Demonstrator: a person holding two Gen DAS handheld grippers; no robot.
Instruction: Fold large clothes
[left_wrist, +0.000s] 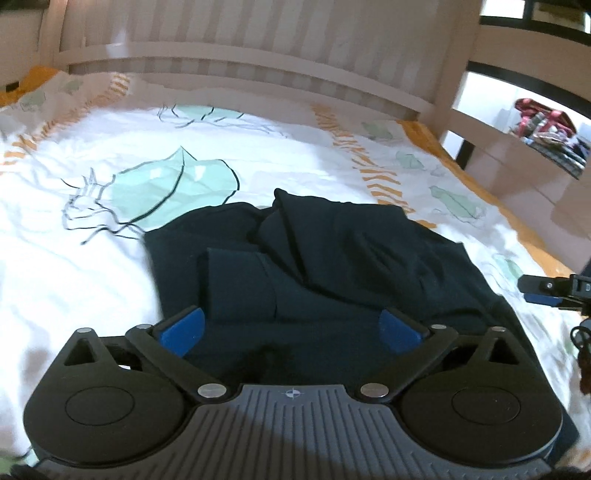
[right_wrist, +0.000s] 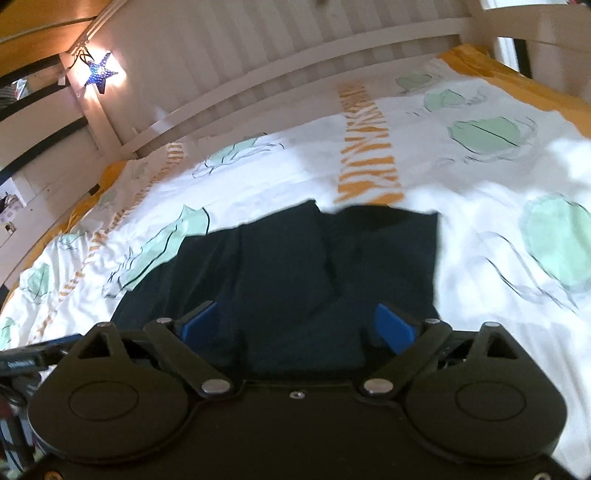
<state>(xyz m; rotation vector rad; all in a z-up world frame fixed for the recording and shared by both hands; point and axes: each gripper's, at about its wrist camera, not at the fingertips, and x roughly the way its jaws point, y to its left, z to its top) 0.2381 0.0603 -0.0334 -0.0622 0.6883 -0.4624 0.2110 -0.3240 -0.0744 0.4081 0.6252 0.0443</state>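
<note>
Your frames are dim, motion-blurred, fisheye-bent at edges; star lamp (right_wrist: 99, 72) glares, sheet (left_wrist: 92, 266) whites blow out.

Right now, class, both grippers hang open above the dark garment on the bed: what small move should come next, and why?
Probably lower the left gripper and the right gripper onto the near edge of the dark navy garment and pinch it. Both stand open with nothing between their pads, and the garment lies rumpled, part-folded, on the patterned bedspread, so another fold seems due.
</note>
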